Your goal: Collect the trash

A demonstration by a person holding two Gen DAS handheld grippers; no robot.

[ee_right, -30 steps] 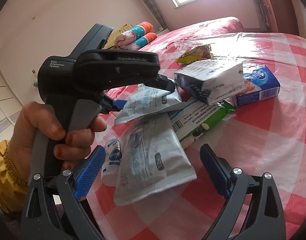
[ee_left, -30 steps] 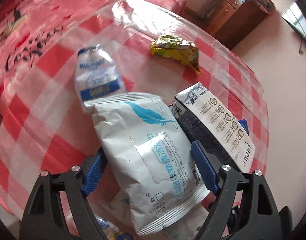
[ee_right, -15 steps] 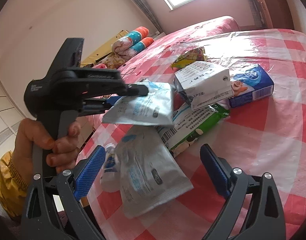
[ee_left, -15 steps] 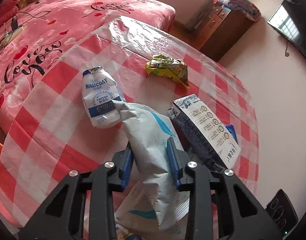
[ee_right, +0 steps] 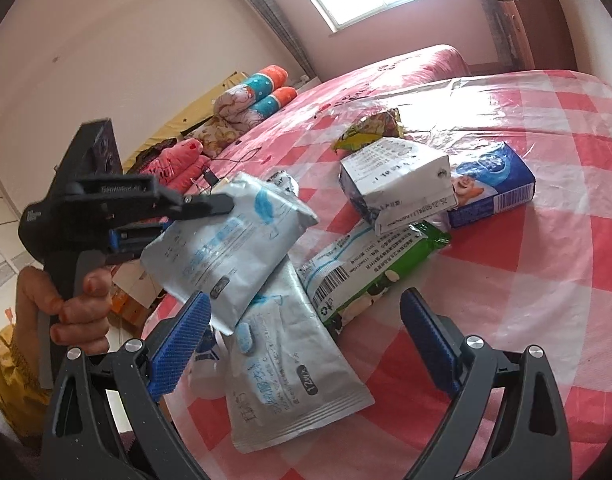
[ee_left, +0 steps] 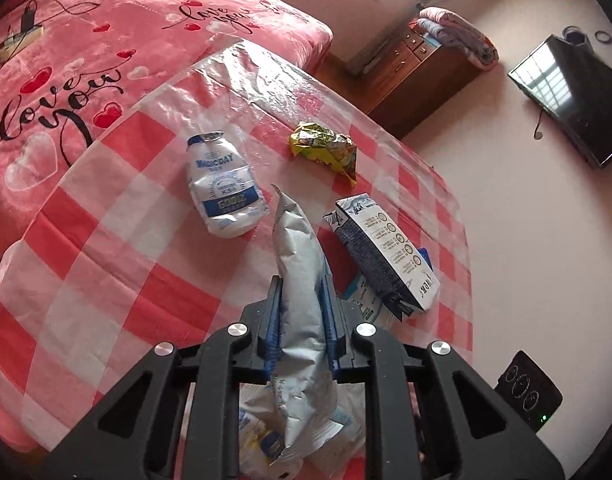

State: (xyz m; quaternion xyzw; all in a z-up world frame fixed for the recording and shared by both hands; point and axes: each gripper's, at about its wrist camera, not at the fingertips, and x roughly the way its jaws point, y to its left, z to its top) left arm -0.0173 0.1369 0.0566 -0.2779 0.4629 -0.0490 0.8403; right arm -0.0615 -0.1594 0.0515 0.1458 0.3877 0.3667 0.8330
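Since a second ago: left claw gone from wide apart around the silver wipes pouch to clamped on it, pouch now off the counter and folded narrow between the blue pads. Held near one end, so the rest hangs out ahead of the pads and droops, as seen from the right wrist view. Pinched hard enough to crease the soft foil, probably to stop it slipping.

Right claw standing wide apart with nothing between the pads, hovering above a second silver pouch flat on the counter, likely the next pick.

Left on the counter: white milk pouch, crumpled yellow wrapper, grey carton, green packet, blue box. No bin in view.
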